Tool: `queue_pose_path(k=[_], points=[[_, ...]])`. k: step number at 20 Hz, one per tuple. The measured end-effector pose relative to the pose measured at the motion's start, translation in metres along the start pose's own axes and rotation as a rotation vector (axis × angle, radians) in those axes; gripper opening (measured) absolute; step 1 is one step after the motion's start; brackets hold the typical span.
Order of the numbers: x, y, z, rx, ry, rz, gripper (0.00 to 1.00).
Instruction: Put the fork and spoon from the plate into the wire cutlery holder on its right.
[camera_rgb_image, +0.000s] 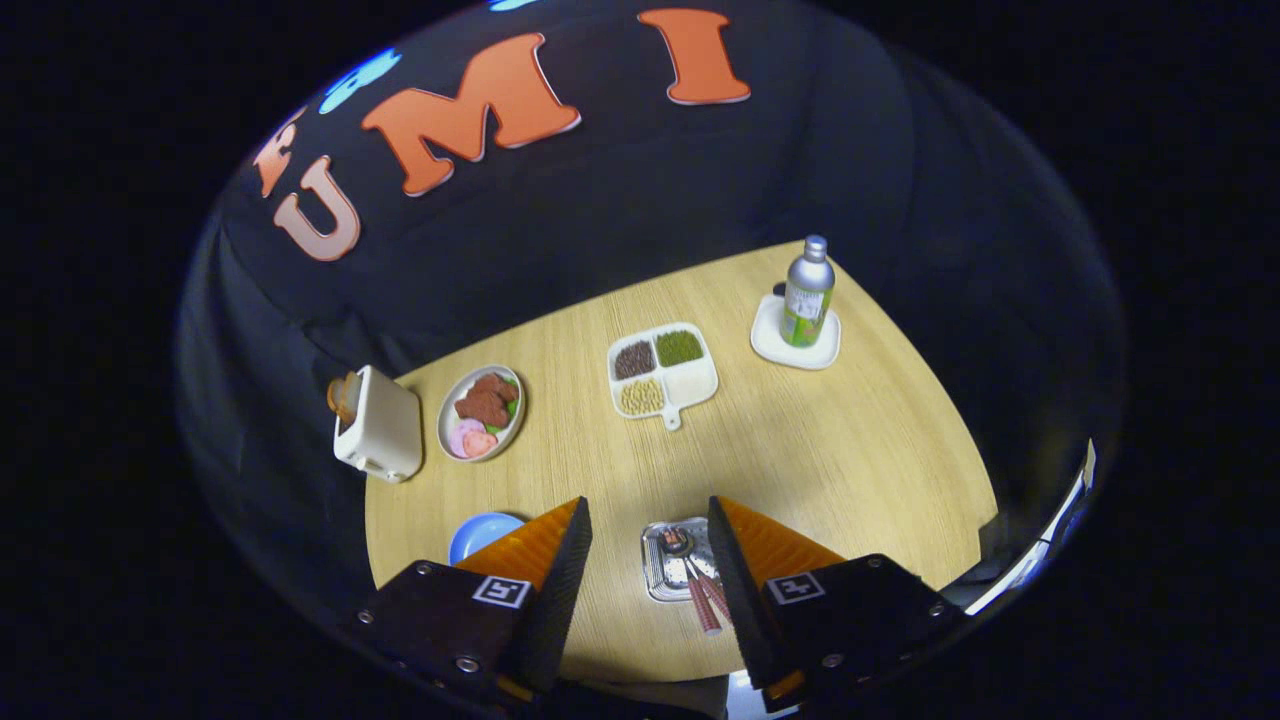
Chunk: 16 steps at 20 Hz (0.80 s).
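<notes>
On the far left of the round wooden counter (860, 450) stands a white toaster (380, 428) with a slice of bread (343, 397) sticking out of its top, and just beside it lies an oval plate of meat and sliced vegetables (482, 412). Nearer, a small blue dish (478, 534) shows partly behind the left finger. The gripper (648, 585) hangs above the near edge of the counter with its jaws spread wide, released and holding nothing, touching nothing. In the gap between the fingers, close against the right one, sits a shiny metal plate (668, 575); on it lie the fork and spoon (692, 575) side by side, their reddish handles reaching over the near rim. Beyond the fingers, mid-counter, is a white four-part tray (664, 372) with dark, green and pale grains in three sections. Further right, well apart, a green-labelled metal bottle (808, 293) stands upright on a white coaster (796, 340)
</notes>
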<state>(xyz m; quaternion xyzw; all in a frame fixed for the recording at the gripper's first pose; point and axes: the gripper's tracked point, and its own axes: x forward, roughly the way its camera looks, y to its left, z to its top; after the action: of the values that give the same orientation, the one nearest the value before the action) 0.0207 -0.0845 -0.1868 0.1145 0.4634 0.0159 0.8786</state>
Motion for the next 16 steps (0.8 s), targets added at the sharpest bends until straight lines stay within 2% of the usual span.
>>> queue_pose_path(k=[2,11,16], points=[[-0.014,0.004,0.026,-0.047,-0.144,0.003,0.77],[-0.101,0.021,0.114,-0.159,-0.653,-0.020,0.87],[-0.133,0.042,0.131,-0.233,-0.788,-0.010,0.88]])
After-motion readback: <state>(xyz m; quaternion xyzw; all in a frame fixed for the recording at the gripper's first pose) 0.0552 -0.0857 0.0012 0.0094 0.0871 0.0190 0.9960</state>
